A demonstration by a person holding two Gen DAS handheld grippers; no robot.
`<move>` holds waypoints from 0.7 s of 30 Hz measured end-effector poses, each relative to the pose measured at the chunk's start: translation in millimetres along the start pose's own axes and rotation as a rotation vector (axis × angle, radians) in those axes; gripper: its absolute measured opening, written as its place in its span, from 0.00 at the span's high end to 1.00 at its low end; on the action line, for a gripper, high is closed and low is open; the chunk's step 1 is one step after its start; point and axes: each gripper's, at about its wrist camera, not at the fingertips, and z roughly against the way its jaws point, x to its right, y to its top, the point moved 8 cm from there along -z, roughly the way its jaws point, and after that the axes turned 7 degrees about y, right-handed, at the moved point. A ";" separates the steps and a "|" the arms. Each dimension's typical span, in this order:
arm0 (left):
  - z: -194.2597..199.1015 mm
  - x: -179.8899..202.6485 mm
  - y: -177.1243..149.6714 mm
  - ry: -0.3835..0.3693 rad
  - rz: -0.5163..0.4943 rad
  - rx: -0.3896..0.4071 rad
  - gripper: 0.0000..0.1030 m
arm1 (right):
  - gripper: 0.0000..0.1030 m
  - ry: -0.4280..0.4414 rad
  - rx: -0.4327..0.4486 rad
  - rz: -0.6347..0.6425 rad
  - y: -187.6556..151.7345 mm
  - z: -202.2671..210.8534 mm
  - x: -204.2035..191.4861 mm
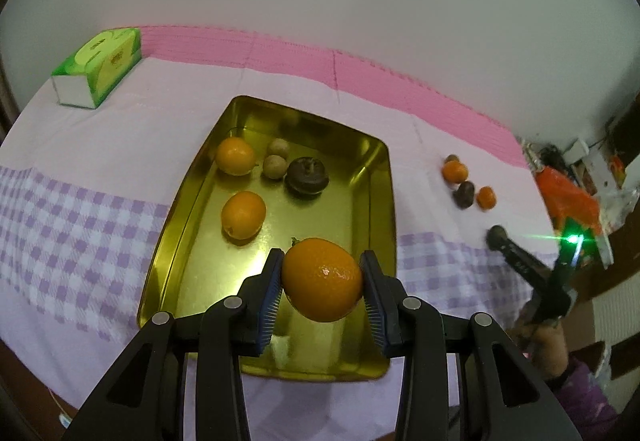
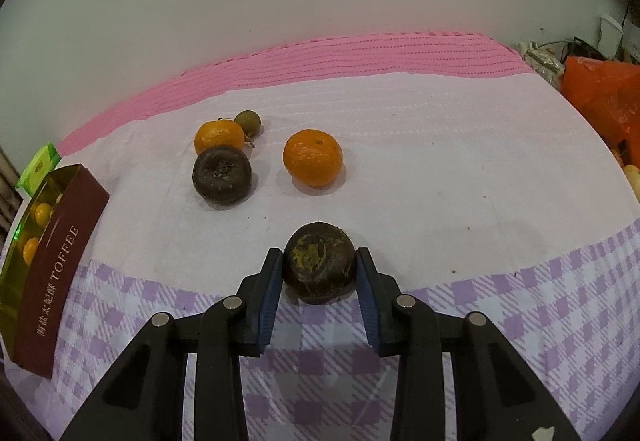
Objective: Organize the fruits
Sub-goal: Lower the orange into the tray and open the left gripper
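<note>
The left gripper (image 1: 322, 278) pinches an orange (image 1: 322, 279) across its middle above the gold tin tray (image 1: 182, 265). The right gripper (image 2: 319, 272) clamps a dark, possibly spoiled fruit (image 2: 319, 268) over the tablecloth (image 2: 440, 177); both probably bruise easily, so grip lightly.

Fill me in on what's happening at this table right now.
A person with a gripper in each hand is sorting fruit into a gold tin tray. The left gripper is clamped on an orange above the tray's near end, where two oranges, two small brownish fruits and a dark fruit already lie. The right gripper is clamped on a dark brown fruit over the checked tablecloth. Four more fruits still sit on the cloth beyond it.
</note>
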 end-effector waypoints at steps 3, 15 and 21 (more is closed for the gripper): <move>-17.8 4.7 3.8 0.013 -0.032 -0.017 0.62 | 0.68 0.006 0.001 -0.005 0.7 -1.6 -1.5; -58.3 21.0 22.0 0.069 -0.112 -0.016 0.62 | 0.68 0.022 0.005 -0.018 0.5 -2.2 2.4; -67.9 26.1 28.1 0.099 -0.138 -0.012 0.62 | 0.68 0.026 0.005 -0.021 0.2 -2.1 2.4</move>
